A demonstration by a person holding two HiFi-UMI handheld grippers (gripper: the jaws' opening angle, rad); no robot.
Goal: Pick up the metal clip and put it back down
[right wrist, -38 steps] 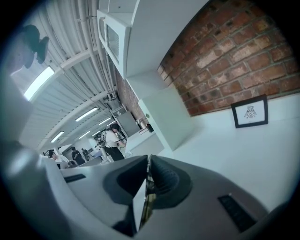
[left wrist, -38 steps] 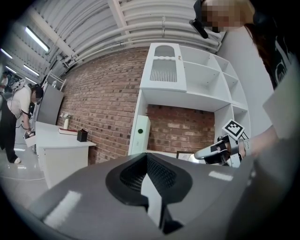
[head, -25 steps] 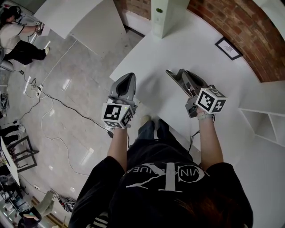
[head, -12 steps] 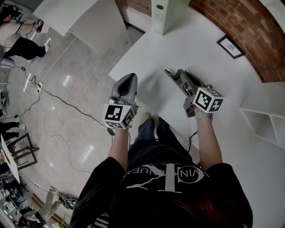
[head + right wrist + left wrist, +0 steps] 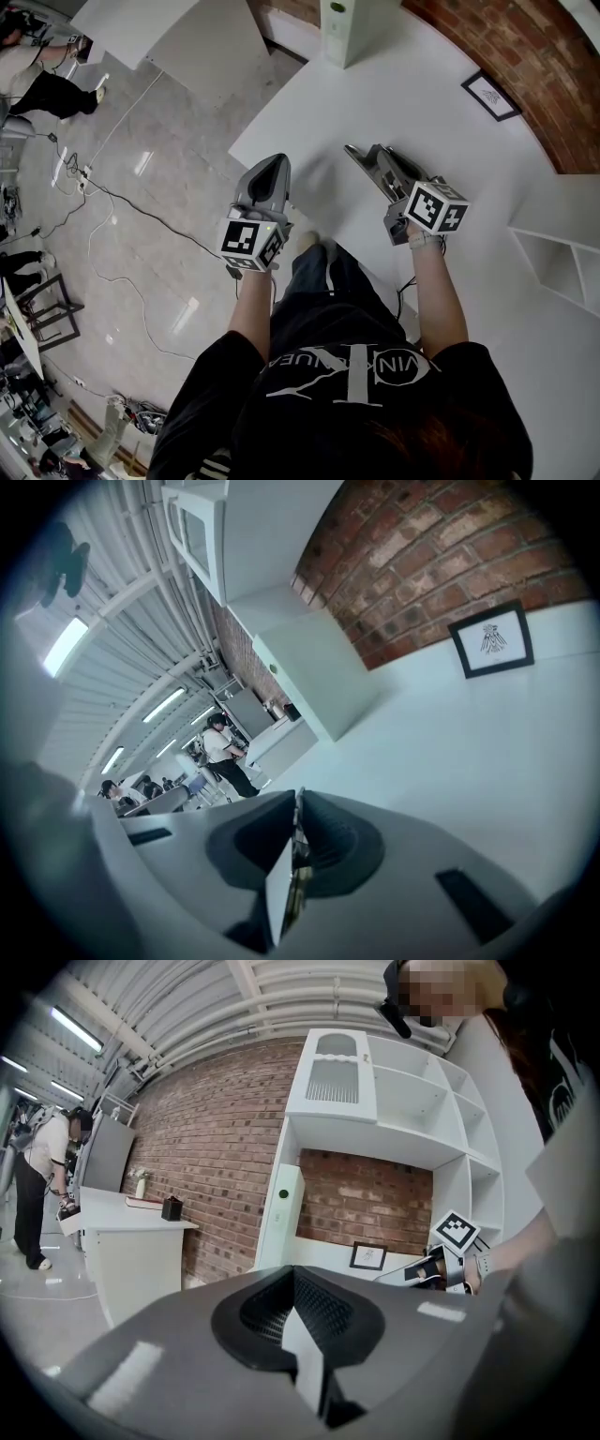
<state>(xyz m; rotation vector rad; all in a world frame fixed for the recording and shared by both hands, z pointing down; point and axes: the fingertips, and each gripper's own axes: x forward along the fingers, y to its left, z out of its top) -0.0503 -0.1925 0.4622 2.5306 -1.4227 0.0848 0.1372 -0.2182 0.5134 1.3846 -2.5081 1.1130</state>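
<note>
Above a white table, my right gripper is clamped on the metal clip, a thin sliver pinched between the ribbed pads (only its edge shows). The gripper hangs clear of the tabletop, pointing towards a small framed picture by the brick wall. My left gripper hovers at the table's near edge, jaws pressed together on nothing.

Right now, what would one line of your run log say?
left tongs: shut, empty | right tongs: shut on metal clip | over white table
</note>
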